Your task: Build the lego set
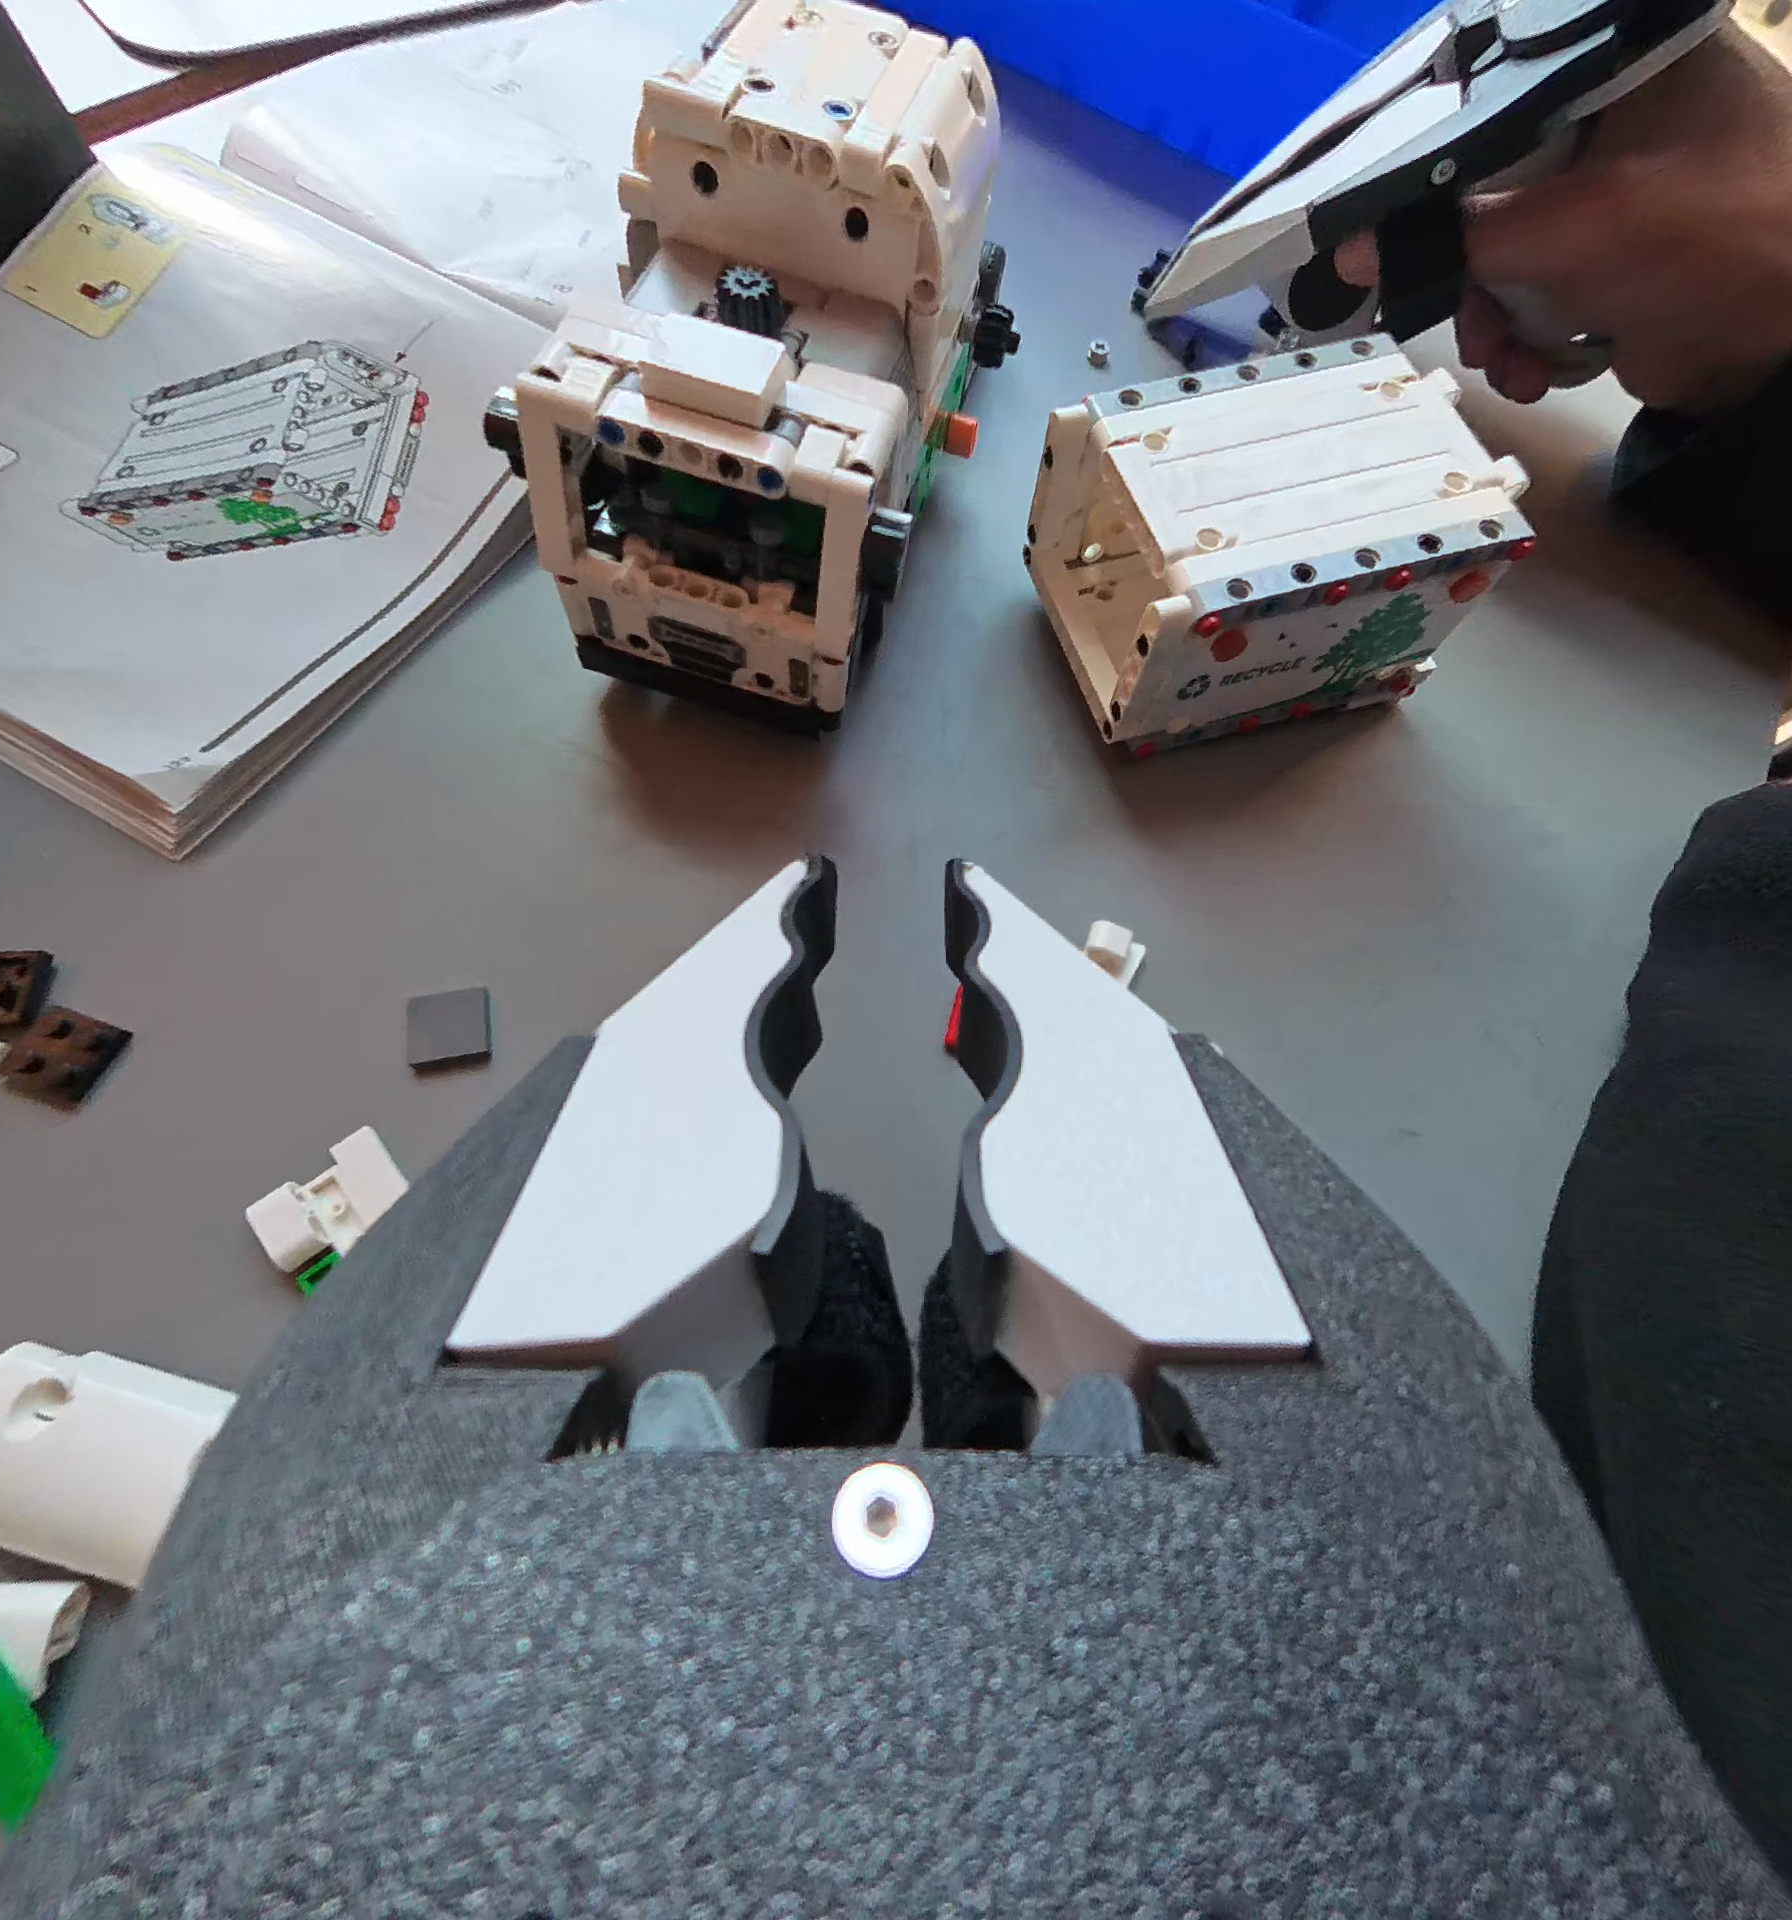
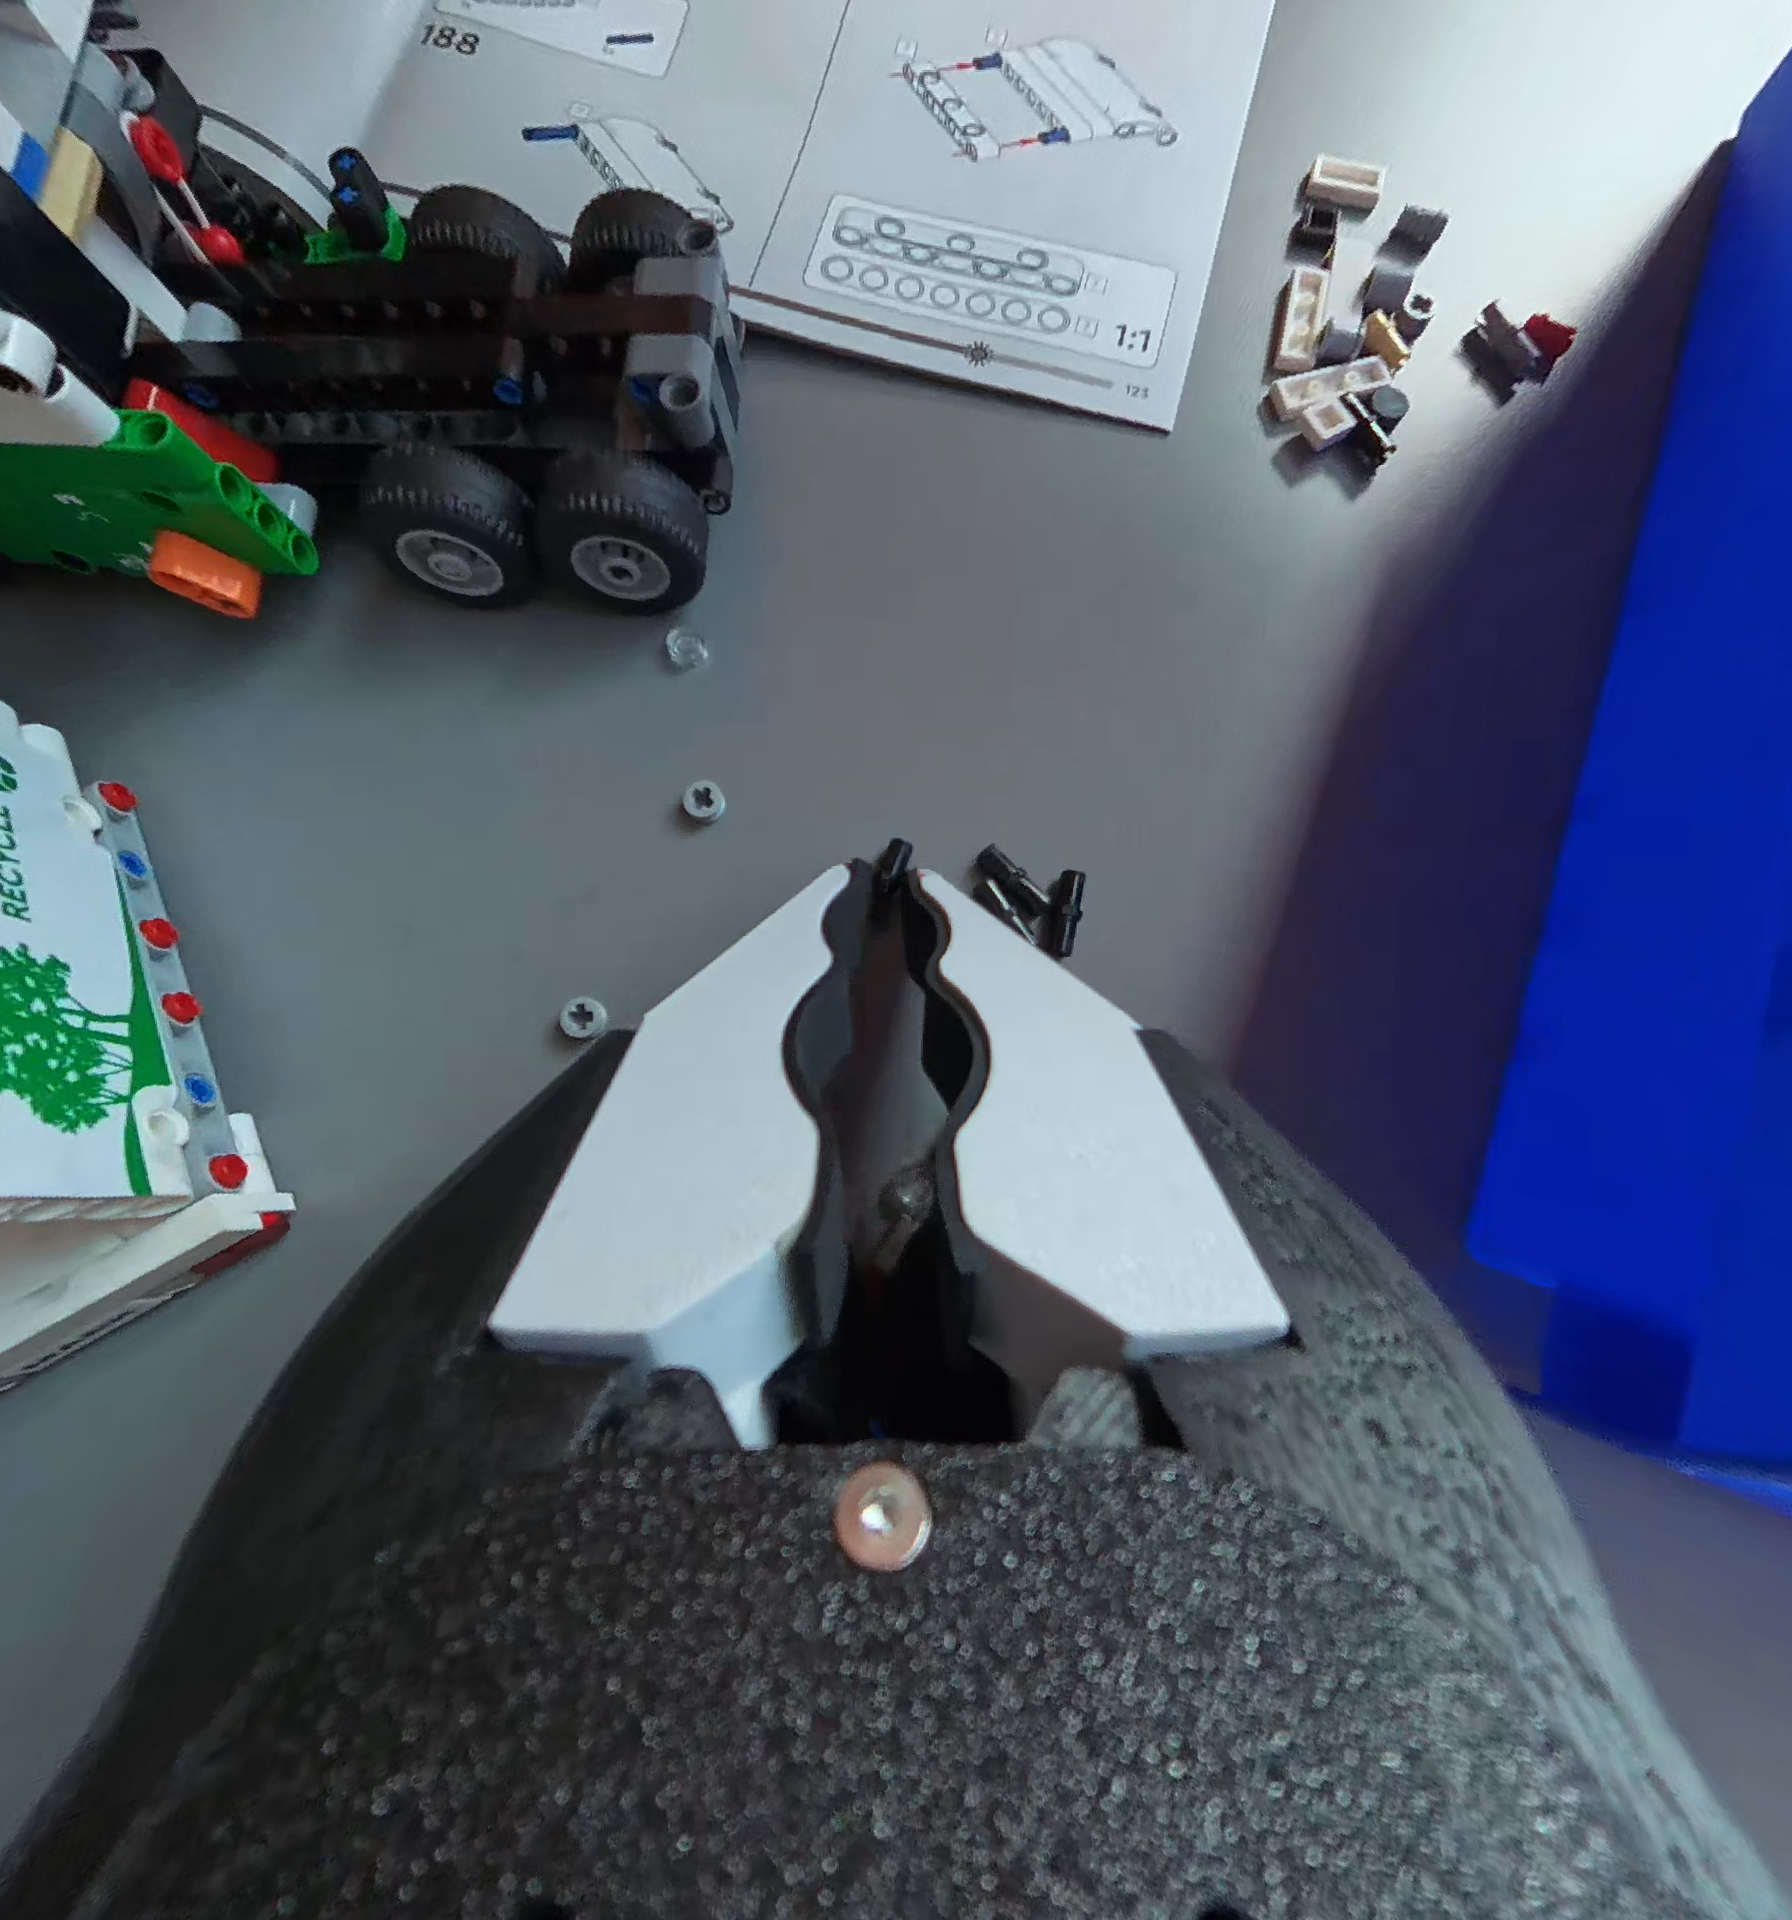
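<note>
Instruction booklet [image 1: 196, 499]: open at far left of the table [image 1: 1131, 852], showing a drawing of the box module; thin paper, not to be gripped.

Loose white parts [image 1: 326, 1210]: scattered low left, beside the left gripper's body; small, light, hard plastic.

Truck [image 1: 726, 436]: centre, cab facing the left gripper, well ahead of its tips; bulky, rigid, probably heaviest item; likely best held across the cab sides, not by the gear or pins on top.

Left gripper [image 1: 892, 883]: fingers spread with a clear gap, nothing between them, hovering over bare table.

Recycling box module [image 1: 1287, 551]: right of truck, apart from it, lying tilted on its side; stiff but clipped together, so panels might pop under a hard squeeze; likely safest grip across the 2 beam-edged sides.

Right gripper [image 2: 892, 883]: fingers pressed nearly together, pinching 1 black pin [image 2: 890, 878] at the very tips, low over the table.

Black pin handling: tiny, light, smooth and round, so likely to twist or slip; held by about half its length, free end projecting forward.

Spare black pins [image 2: 1032, 896]: just right of the right gripper's tips, on the table.

Blue bin [image 2: 1650, 831]: far right, close alongside.
</note>
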The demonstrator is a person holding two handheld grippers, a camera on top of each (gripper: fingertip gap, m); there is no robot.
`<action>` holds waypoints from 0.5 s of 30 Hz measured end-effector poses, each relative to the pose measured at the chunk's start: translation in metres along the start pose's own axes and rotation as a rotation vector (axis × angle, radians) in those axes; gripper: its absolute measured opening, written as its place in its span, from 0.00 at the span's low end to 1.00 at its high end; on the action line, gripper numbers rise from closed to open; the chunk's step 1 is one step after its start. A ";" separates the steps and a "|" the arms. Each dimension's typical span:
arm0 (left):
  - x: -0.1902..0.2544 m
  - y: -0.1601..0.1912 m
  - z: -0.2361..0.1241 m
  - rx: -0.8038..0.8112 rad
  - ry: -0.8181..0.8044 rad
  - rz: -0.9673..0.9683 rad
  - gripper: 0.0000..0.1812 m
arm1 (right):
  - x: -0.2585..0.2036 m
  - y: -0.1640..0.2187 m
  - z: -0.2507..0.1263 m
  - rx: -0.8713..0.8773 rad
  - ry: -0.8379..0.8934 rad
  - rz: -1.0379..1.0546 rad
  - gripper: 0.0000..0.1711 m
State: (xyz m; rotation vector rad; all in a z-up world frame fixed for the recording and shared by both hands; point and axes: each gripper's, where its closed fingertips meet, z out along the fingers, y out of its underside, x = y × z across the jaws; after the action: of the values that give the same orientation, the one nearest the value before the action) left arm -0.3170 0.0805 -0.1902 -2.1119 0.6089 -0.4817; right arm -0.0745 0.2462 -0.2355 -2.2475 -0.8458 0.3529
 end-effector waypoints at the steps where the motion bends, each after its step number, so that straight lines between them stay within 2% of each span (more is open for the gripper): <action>1: -0.001 0.000 -0.001 0.003 -0.002 -0.003 0.10 | 0.000 0.000 -0.001 -0.007 0.010 -0.014 0.03; 4: -0.002 -0.001 -0.004 0.012 -0.014 -0.005 0.10 | -0.011 -0.013 -0.019 0.068 0.004 -0.112 0.02; 6: -0.005 -0.001 -0.007 0.018 -0.040 0.005 0.10 | -0.047 -0.018 -0.048 0.122 -0.133 -0.233 0.02; 8: -0.010 0.001 -0.008 0.027 -0.081 0.014 0.09 | -0.101 -0.011 -0.086 0.177 -0.360 -0.383 0.02; 11: -0.013 0.005 -0.009 0.043 -0.103 -0.015 0.09 | -0.155 -0.004 -0.126 0.232 -0.550 -0.405 0.02; 13: -0.008 0.003 -0.010 0.066 -0.086 -0.047 0.09 | -0.198 0.007 -0.130 0.163 -0.700 -0.397 0.02; 15: -0.003 0.003 -0.011 0.077 -0.079 -0.058 0.09 | -0.228 0.010 -0.109 0.149 -0.681 -0.428 0.02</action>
State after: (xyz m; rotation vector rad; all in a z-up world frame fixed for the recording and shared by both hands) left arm -0.3258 0.0736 -0.1869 -2.0692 0.4775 -0.4454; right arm -0.1900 0.0336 -0.1622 -1.7415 -1.5525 0.9623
